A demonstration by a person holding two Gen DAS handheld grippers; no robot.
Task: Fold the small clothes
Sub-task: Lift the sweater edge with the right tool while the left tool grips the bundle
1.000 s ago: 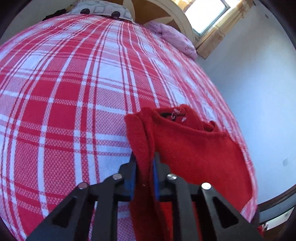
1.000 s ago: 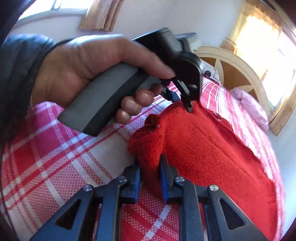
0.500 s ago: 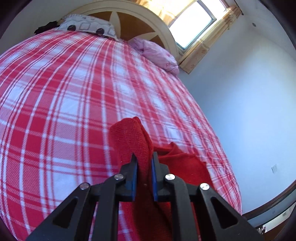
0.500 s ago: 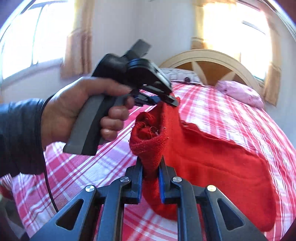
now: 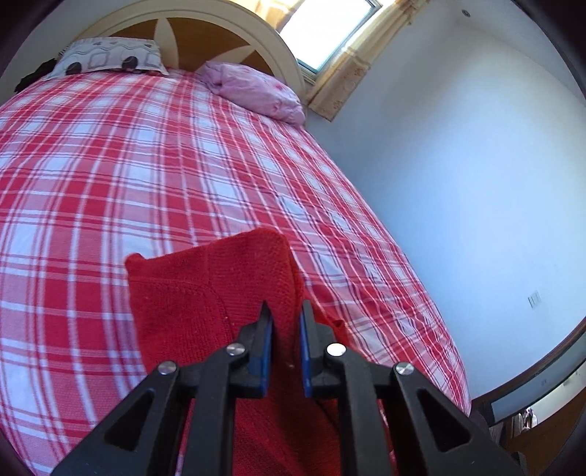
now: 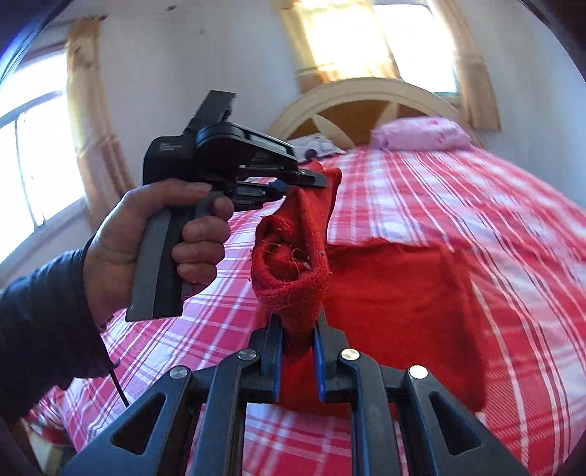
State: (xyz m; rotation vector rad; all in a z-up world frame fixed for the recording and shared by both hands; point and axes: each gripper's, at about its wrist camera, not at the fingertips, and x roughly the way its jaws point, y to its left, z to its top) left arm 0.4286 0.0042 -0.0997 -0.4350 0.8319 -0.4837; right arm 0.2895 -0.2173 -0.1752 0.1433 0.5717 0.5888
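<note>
A small red knitted garment [image 5: 205,293] hangs above the red-and-white plaid bed [image 5: 110,164], pinched at two spots. My left gripper [image 5: 286,311] is shut on one bunched edge of it. In the right wrist view my right gripper [image 6: 299,322] is shut on another rolled edge of the red garment [image 6: 395,293], whose body drapes down onto the bed [image 6: 457,197]. A hand in a dark sleeve holds the left gripper [image 6: 311,179] at upper left, its tips clamped on the cloth's top corner.
A patterned white pillow [image 5: 110,58] and a pink pillow [image 5: 256,91] lie against the curved headboard [image 5: 219,33]. A wall runs along the bed's right side. Curtained windows [image 6: 40,153] stand behind the bed.
Both grippers have lifted the red garment up off the bed and carried it across. The right gripper has rolled, so the room now looks upright. The cloth now hangs between them.
</note>
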